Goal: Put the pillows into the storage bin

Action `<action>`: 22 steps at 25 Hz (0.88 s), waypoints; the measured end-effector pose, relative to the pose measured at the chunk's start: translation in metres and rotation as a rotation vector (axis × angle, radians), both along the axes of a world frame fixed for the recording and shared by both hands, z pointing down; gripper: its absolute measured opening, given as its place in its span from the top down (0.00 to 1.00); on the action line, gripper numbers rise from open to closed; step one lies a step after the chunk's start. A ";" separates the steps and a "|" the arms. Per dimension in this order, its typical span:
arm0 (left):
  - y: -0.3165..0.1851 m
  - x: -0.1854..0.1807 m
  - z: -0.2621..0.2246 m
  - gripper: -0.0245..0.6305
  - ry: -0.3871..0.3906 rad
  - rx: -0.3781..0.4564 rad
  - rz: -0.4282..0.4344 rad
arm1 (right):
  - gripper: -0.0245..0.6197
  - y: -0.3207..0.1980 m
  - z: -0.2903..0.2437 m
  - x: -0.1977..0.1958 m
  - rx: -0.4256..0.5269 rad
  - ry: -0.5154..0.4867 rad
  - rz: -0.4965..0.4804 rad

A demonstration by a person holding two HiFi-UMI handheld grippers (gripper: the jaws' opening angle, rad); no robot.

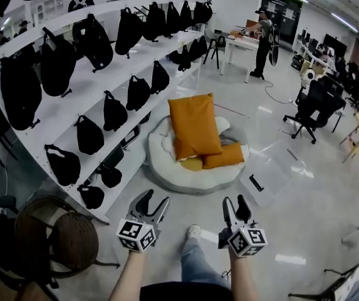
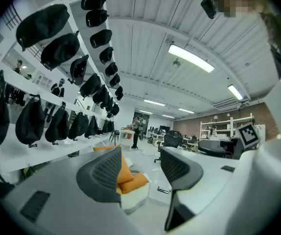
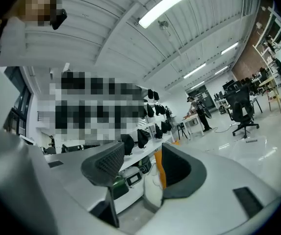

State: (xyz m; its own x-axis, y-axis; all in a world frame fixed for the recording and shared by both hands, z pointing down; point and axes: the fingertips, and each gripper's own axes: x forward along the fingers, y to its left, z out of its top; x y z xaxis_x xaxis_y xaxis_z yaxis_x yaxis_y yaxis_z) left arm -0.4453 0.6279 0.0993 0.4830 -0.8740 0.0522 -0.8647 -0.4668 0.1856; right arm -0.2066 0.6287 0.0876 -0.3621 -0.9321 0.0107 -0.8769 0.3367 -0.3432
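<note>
Matt orange cloth pillows (image 1: 195,125) — glossy pale floor (image 1: 304,199)

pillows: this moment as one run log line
phase: pre-grasp | left hand-held gripper: open, empty | right hand-held gripper: open, empty | orange pillows: piled on white round cushion, untouched

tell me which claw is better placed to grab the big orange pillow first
Near even, marginally left. Both the left claw and right claw are open, empty and short of the big orange pillow; the left gripper view frames more of it between its jaws.
</note>
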 end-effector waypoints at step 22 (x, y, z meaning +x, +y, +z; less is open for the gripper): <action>-0.364 0.017 -0.008 0.58 0.035 -0.093 -0.122 | 0.62 -0.402 -0.004 0.026 -0.111 0.033 -0.101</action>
